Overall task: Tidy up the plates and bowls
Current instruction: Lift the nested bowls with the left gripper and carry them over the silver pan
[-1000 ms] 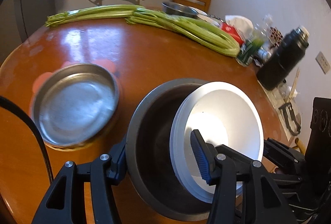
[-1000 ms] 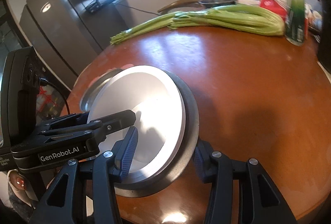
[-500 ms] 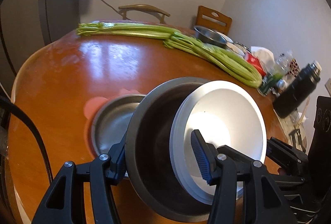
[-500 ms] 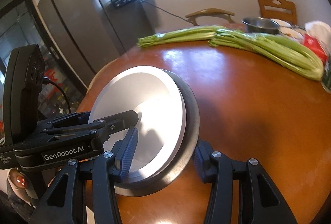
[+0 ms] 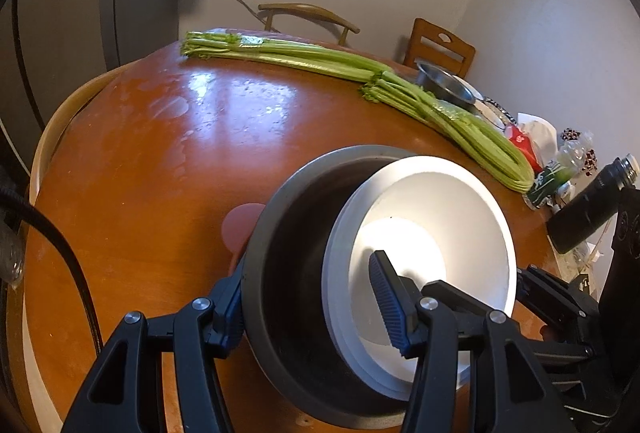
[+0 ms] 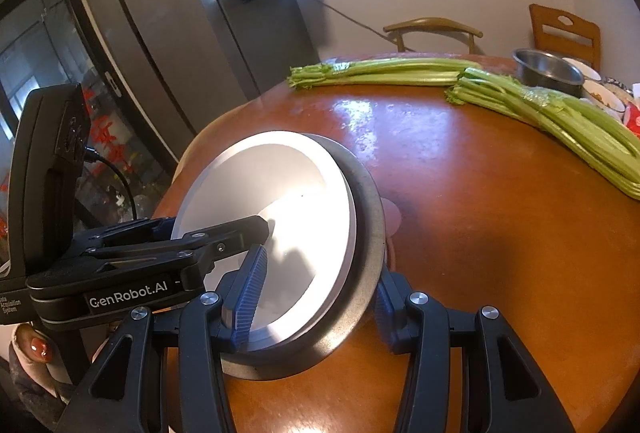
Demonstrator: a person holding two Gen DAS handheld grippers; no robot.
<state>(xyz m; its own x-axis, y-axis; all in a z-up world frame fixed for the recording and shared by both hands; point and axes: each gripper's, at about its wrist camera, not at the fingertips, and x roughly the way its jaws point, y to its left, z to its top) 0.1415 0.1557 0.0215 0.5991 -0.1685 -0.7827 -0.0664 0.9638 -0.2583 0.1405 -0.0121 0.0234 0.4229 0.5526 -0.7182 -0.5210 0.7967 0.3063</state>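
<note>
over the wooden table (image 5: 168, 169), both tongs (image 5: 308, 297) (image 6: 316, 287) pinch the metal bowl (image 5: 292, 253) holding, seemingly, two white plates (image 5: 432, 233).

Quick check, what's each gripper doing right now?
Left gripper: shut on the stacked white bowl and metal bowl.
Right gripper: shut on the same stack, from the opposite rim.

Two close wrist views, shared bowls (image 5: 420, 245)
</note>
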